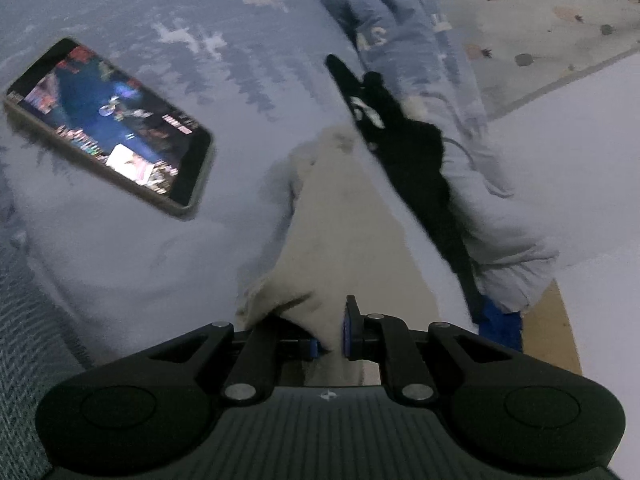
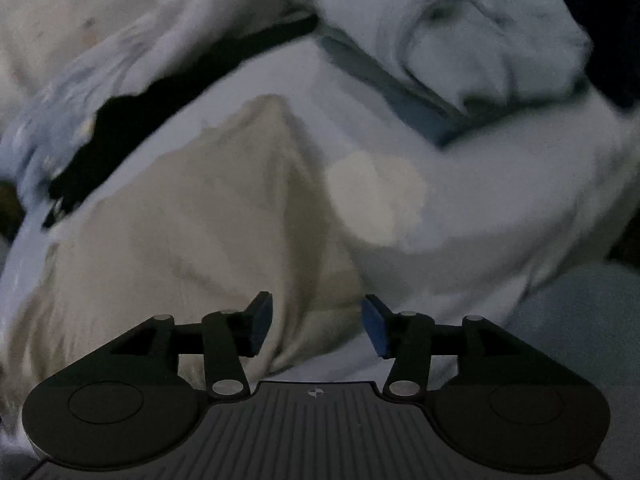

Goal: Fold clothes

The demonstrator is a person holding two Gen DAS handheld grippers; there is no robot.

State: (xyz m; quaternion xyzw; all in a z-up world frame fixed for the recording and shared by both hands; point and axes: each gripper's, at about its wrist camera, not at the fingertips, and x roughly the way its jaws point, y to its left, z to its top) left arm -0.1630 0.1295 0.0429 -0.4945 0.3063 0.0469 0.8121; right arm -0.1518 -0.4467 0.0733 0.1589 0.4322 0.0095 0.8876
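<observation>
- Left gripper: fingers clenched on a fold of cream cloth, blue pads pinching the fabric between them.
- Cream cloth running forward from the left fingers, lying over a pale grey-blue garment spread beneath it.
- Phone resting screen-up on the pale garment, off to the left of the cream cloth, screen lit.
- Black strap lying diagonally along the right edge of the cream cloth; other end hidden.
- Blue printed garment bunched beyond the strap; patterned sheet at far right.
- Right gripper: fingers released, spread apart, cream cloth filling the gap between them but not pinched.
- Right view blurred; pale garment under and beside the cream cloth, a light blue bundle beyond, dark strap crossing at upper left.
</observation>
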